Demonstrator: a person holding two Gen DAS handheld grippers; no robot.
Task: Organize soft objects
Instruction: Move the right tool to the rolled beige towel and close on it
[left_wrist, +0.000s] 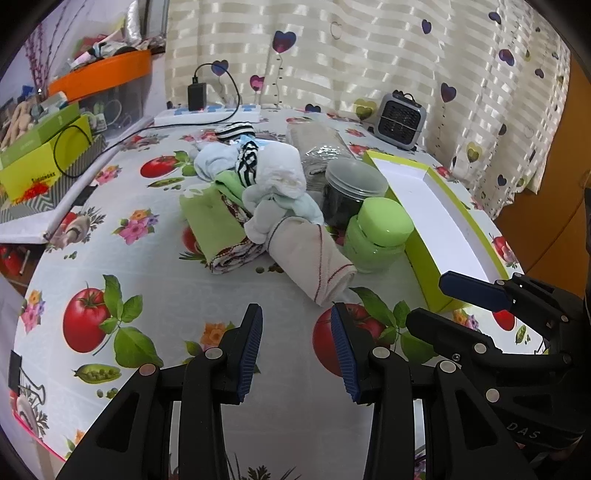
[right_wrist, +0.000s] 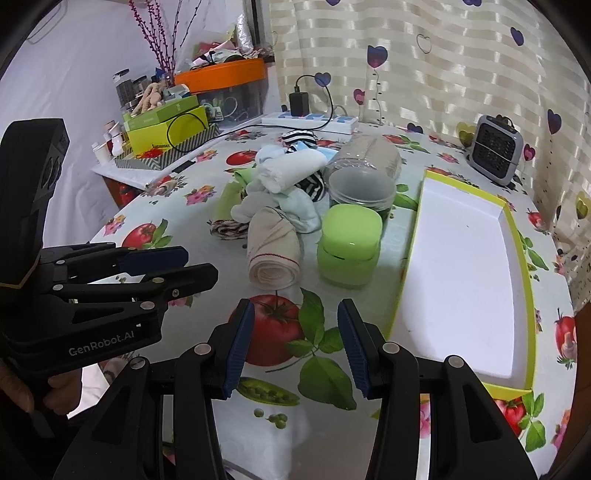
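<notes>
A heap of soft things lies mid-table: a rolled beige cloth with red stitching (left_wrist: 314, 254) (right_wrist: 273, 254), white and pale blue socks (left_wrist: 277, 177) (right_wrist: 284, 173), a striped black-and-white sock (left_wrist: 247, 162), a folded green cloth (left_wrist: 210, 221) (right_wrist: 227, 201). An open, empty lime-edged white box (left_wrist: 436, 218) (right_wrist: 465, 266) stands to the right. My left gripper (left_wrist: 297, 350) is open and empty, short of the beige roll. My right gripper (right_wrist: 295, 343) is open and empty, near the box's front corner. The right gripper shows at the right in the left view (left_wrist: 443, 299); the left one shows in the right view (right_wrist: 192, 264).
A green-lidded jar (left_wrist: 380, 236) (right_wrist: 349, 247) and a clear-lidded dark jar (left_wrist: 351, 188) (right_wrist: 360, 192) stand between heap and box. A small grey heater (left_wrist: 400, 118) (right_wrist: 495, 147), a power strip (left_wrist: 207, 112) and a cluttered side shelf (left_wrist: 44, 155) sit behind and left.
</notes>
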